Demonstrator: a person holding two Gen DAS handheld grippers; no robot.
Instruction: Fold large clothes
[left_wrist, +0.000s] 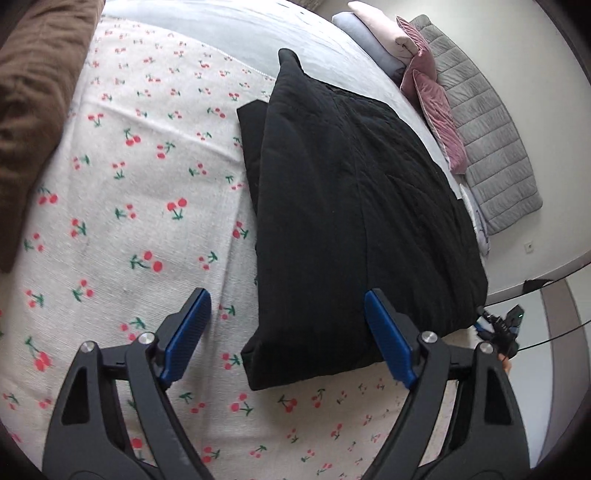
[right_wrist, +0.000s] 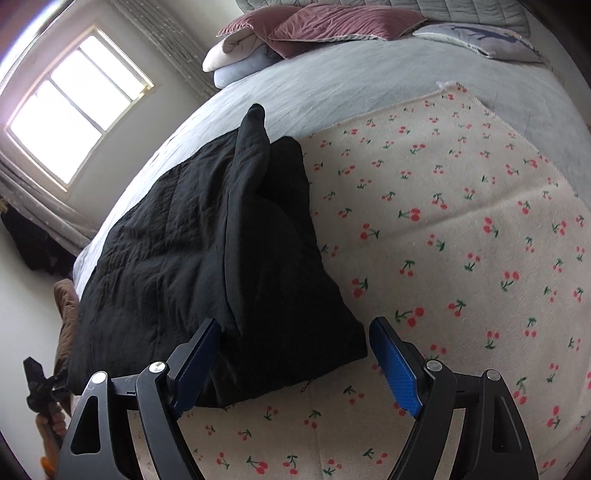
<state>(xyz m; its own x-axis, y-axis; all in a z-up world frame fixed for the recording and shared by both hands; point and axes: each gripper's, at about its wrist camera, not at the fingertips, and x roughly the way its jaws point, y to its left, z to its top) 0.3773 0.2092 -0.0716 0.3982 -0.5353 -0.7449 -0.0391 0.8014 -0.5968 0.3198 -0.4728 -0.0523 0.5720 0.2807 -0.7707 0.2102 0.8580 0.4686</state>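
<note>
Nearest you, your left gripper (left_wrist: 286, 334) has its 2 blue-padded jaws spread wide and nothing pinched between them; the near corner of the folded black garment (left_wrist: 354, 206) lies under the gap, and the pads are off the cloth. Your right gripper (right_wrist: 295, 363) is just as wide, its jaws clear of the fabric too, though the near edge of the black garment (right_wrist: 207, 251) sits between them and close against the left-hand pad.

The garment lies folded into a thick, quilted bundle on the cherry-print blanket (left_wrist: 147, 192), with 1 narrow strip of cloth poking up at its far end. In the right wrist view the blanket (right_wrist: 461, 240) spreads out to the right of the bundle, bare of anything else.

At the left edge of the left wrist view, a brown fabric heap (left_wrist: 33, 96) rests at the blanket's side. Beyond the blanket comes the grey bedsheet (right_wrist: 351, 85), then 2 mauve velvet cushions (right_wrist: 325, 26) and pale pillows (right_wrist: 229, 55) piled against a grey quilted headboard (left_wrist: 487, 125). Farthest off, in the right wrist view, a bright window (right_wrist: 77, 107) sits in the wall.
</note>
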